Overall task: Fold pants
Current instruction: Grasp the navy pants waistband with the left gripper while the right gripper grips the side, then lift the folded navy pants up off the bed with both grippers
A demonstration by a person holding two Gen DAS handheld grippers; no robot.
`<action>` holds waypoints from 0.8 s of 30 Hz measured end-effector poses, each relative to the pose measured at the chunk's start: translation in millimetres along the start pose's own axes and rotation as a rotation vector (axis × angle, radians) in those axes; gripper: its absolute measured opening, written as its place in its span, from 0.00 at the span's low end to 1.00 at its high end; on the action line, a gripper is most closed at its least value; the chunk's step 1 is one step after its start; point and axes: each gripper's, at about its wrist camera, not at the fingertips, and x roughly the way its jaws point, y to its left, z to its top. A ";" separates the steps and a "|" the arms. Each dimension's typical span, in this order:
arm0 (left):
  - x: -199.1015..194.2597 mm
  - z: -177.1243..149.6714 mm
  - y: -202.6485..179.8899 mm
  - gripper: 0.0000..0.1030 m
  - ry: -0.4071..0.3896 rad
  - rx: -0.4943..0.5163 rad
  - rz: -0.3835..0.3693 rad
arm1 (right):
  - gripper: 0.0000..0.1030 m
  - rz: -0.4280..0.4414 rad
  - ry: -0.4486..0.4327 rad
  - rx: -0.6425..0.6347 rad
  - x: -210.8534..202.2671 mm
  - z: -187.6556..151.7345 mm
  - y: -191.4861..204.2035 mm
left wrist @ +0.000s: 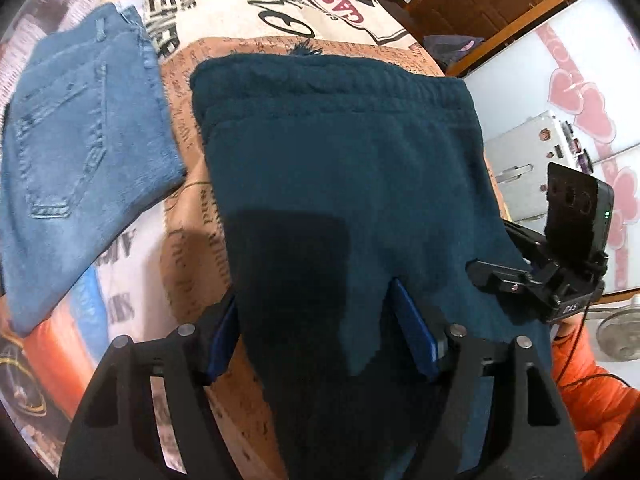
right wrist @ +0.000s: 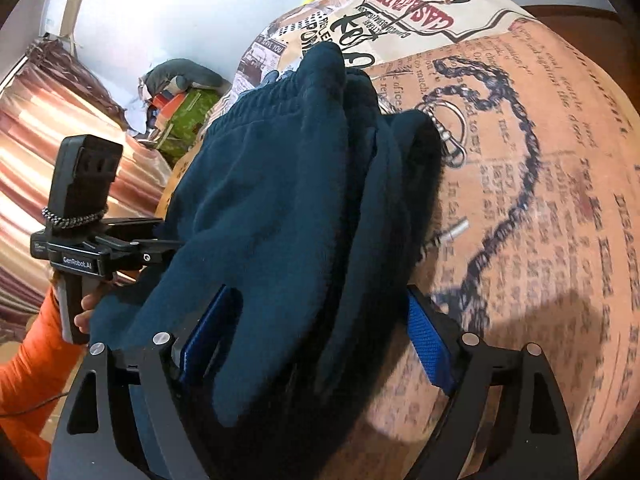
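Observation:
Dark teal sweatpants (left wrist: 340, 152) lie folded on a newspaper-print cover (left wrist: 188, 240), waistband at the far side. My left gripper (left wrist: 316, 300) points down at their near edge; its blue pads stand wide apart with loose cloth lying between them, not pinched. In the right wrist view the pants (right wrist: 272, 184) are bunched in thick layers. My right gripper (right wrist: 320, 296) is open too, with the stack between its pads and cloth draped over the left pad. A metal drawstring tip (right wrist: 456, 228) sticks out on the right. Each gripper shows in the other's view: the right gripper (left wrist: 560, 272), the left gripper (right wrist: 88, 240).
Folded blue jeans (left wrist: 80, 152) lie to the left of the sweatpants. A person's orange sleeve (left wrist: 592, 392) is at the right edge. A white cabinet with pink hearts (left wrist: 580, 100) stands beyond the cover's edge. Striped curtains (right wrist: 60, 140) and a heap of things (right wrist: 180, 96) are at the left.

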 end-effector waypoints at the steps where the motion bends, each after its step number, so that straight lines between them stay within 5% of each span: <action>1: 2.3 4.2 3.0 0.72 0.003 -0.012 -0.023 | 0.82 0.002 0.002 -0.006 1.6 2.4 0.2; 5: 7.4 12.1 4.4 0.72 -0.007 -0.037 -0.060 | 0.80 0.018 -0.003 0.004 7.8 11.3 -1.9; 7: 7.7 14.3 0.1 0.63 -0.024 -0.025 -0.052 | 0.77 0.011 -0.008 0.001 6.9 12.3 -2.4; 15: -18.6 -0.8 -26.5 0.33 -0.124 0.084 0.074 | 0.38 -0.047 -0.048 -0.075 -15.9 12.4 8.4; 24: -75.9 -39.4 -71.6 0.29 -0.289 0.195 0.188 | 0.32 -0.058 -0.160 -0.185 -57.4 5.8 52.5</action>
